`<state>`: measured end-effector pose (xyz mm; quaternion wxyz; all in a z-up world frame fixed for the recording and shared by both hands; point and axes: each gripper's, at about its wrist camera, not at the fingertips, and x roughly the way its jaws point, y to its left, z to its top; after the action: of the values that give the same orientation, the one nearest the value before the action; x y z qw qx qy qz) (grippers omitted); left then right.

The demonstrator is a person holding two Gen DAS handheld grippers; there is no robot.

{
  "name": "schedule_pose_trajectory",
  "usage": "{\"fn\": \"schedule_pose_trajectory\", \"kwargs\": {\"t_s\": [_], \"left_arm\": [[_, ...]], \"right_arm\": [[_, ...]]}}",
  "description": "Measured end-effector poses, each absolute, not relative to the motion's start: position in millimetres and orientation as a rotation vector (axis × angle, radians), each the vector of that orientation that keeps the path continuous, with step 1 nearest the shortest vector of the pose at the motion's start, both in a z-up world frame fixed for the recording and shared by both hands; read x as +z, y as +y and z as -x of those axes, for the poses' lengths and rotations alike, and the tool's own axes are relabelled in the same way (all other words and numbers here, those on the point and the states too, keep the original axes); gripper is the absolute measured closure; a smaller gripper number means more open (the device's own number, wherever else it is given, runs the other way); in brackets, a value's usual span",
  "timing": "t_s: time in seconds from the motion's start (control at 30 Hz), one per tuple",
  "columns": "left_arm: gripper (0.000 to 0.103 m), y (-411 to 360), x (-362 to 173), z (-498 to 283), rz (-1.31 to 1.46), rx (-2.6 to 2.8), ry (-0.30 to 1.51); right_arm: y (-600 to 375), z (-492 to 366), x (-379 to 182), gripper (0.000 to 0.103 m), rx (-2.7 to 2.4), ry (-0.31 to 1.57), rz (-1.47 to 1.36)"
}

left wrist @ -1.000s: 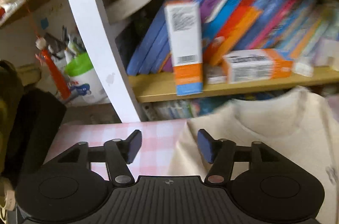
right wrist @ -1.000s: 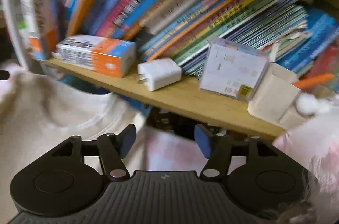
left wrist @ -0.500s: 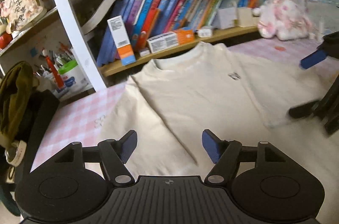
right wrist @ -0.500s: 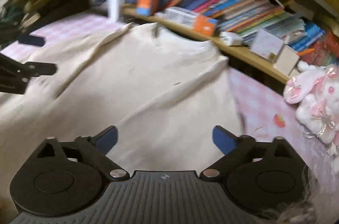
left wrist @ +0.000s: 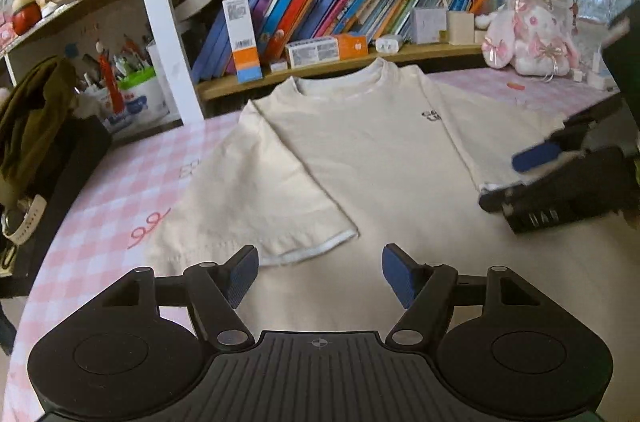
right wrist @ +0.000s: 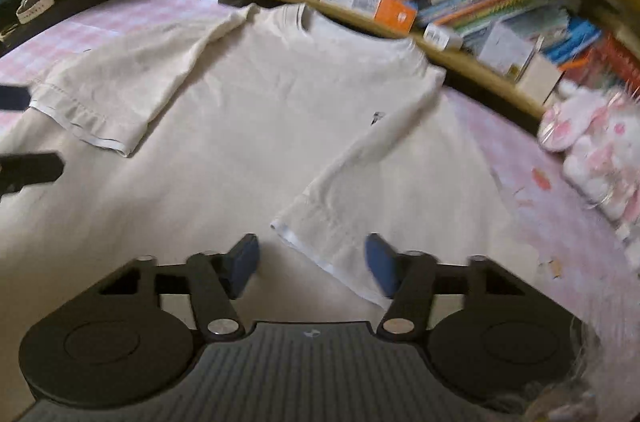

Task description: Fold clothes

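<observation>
A cream T-shirt lies flat, front up, on the pink checked tablecloth, collar toward the bookshelf. It also shows in the right wrist view. My left gripper is open and empty, just short of the hem of the shirt's left sleeve. My right gripper is open and empty, its fingers either side of the hem of the right sleeve. The right gripper also shows at the right edge of the left wrist view.
A bookshelf with books and small boxes runs along the table's far edge. A pink plush rabbit sits at the far right. Dark and olive clothes are piled at the left, next to a pen cup.
Both grippers have pulled back from the bookshelf toward the near side of the shirt and dropped to the sleeve hems. Both stayed open and empty.
</observation>
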<state>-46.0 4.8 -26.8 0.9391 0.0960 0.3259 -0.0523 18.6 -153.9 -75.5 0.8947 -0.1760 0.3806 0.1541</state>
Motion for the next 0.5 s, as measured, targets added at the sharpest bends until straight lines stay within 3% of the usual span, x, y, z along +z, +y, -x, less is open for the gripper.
{"fn": "schedule_pose_trajectory", "kwargs": {"t_s": [0.1, 0.17, 0.2, 0.5], "left_arm": [[0.033, 4, -31, 46, -0.195, -0.093, 0.689], [0.033, 4, -35, 45, -0.202, -0.071, 0.711], [0.033, 4, -37, 44, -0.205, -0.057, 0.721], [0.033, -10, -31, 44, -0.209, 0.096, 0.751]], "right_arm": [[-158, -27, -78, 0.060, 0.323, 0.796, 0.306], [-162, -33, -77, 0.090, 0.325, 0.796, 0.289], [-166, -36, -74, 0.094, 0.323, 0.793, 0.279], [-297, -109, -4, 0.095, 0.106, 0.667, 0.266]]}}
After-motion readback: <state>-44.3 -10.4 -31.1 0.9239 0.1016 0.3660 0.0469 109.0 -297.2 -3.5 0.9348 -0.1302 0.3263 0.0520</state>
